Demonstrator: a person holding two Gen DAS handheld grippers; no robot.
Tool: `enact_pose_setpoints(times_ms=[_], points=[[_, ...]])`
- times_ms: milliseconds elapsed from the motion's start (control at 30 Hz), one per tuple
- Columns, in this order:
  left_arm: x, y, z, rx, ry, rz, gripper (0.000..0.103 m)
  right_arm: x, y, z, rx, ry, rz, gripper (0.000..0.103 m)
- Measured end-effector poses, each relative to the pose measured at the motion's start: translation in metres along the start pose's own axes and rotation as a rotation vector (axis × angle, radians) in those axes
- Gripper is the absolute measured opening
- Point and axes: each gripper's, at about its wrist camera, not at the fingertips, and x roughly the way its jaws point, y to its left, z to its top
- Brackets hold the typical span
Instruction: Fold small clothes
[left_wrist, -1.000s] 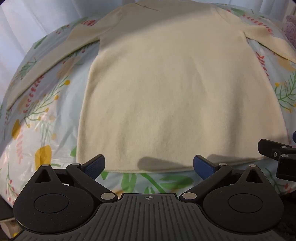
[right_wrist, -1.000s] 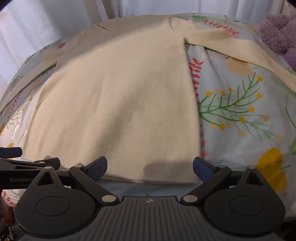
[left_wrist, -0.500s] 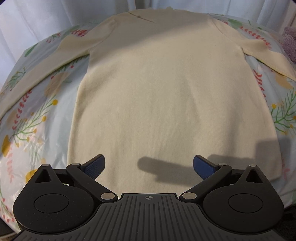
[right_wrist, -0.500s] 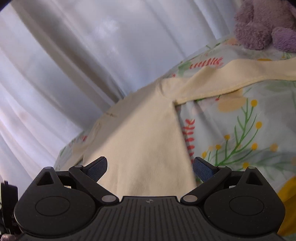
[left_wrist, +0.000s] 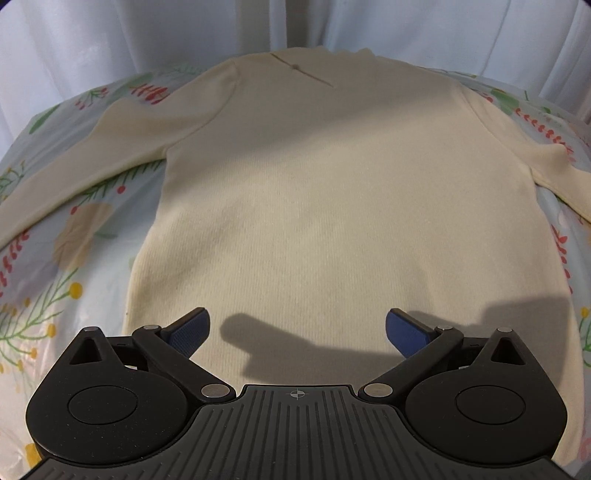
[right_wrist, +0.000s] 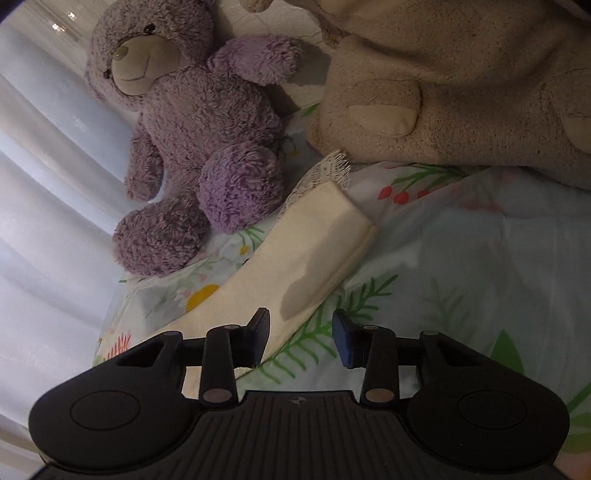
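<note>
The left gripper (left_wrist: 297, 328) held its jaws spread wide, gripping nothing, above the lower body of the cream knitted long-sleeved top (left_wrist: 332, 206). The top lay flat on the bed, over the pale floral-print bedsheet (left_wrist: 55, 280), with its neck toward the far edge by the white curtain (left_wrist: 110, 44) and both sleeves stretched outward. The jaws' blue pads stood over the fabric, well inside the top's side seams, and cast a shadow on it.

The right gripper (right_wrist: 300, 338) had just been closing its jaws to a narrow gap. The edge of the cream sleeve (right_wrist: 295, 258) ran up between them, but the pads did not appear to press on it; whether they touched the cloth could not be told.

The left wrist view alone showed the whole body of the top and the slit at its neck. The right wrist view alone showed the sleeve's end with its white lace cuff (right_wrist: 325, 171), near the bed's far corner, just beside the foot of a purple plush teddy bear (right_wrist: 195, 122), with a larger beige plush toy (right_wrist: 461, 81) lying behind.
</note>
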Motion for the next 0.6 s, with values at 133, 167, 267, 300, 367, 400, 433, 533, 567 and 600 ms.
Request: enact_pose_setpoints(times_ms=[133,167,267,300,367,400,433,533,567,600], points=[[0.015,0.004,0.000,-0.041,0.023,-0.005,0.103,0.014,-0.004,0.008,0.005,-0.026,0.016,0.025],[0.015,0.003,0.000,-0.035,0.010,0.010,0.103,0.017,-0.005,0.009,0.003,-0.030,0.025,0.023],[0.015,0.001,0.001,-0.054,0.008,0.022,0.103,0.021,-0.004,0.008,-0.044,-0.031,0.032,0.012],[0.015,0.002,0.000,-0.072,0.003,0.024,0.103,0.022,-0.002,0.009,-0.081,-0.027,0.027,0.011],[0.015,0.004,-0.002,-0.091,-0.023,0.037,0.103,0.018,0.014,0.007,-0.236,-0.037,-0.012,0.011],[0.014,0.004,-0.004,-0.096,-0.034,0.040,0.103,0.015,0.025,0.004,-0.334,-0.065,-0.039,0.009],[0.014,0.004,-0.005,-0.100,-0.050,0.039,0.103,0.010,0.035,0.000,-0.416,-0.095,-0.051,0.007],[0.012,0.004,-0.011,-0.094,-0.079,0.039,0.103,-0.005,0.071,-0.014,-0.589,-0.166,-0.040,0.007],[0.012,0.003,-0.012,-0.084,-0.075,0.036,0.103,-0.010,0.084,-0.020,-0.628,-0.184,-0.021,0.007],[0.012,0.004,-0.012,-0.077,-0.067,0.033,0.103,-0.017,0.099,-0.027,-0.667,-0.200,0.009,0.007]])
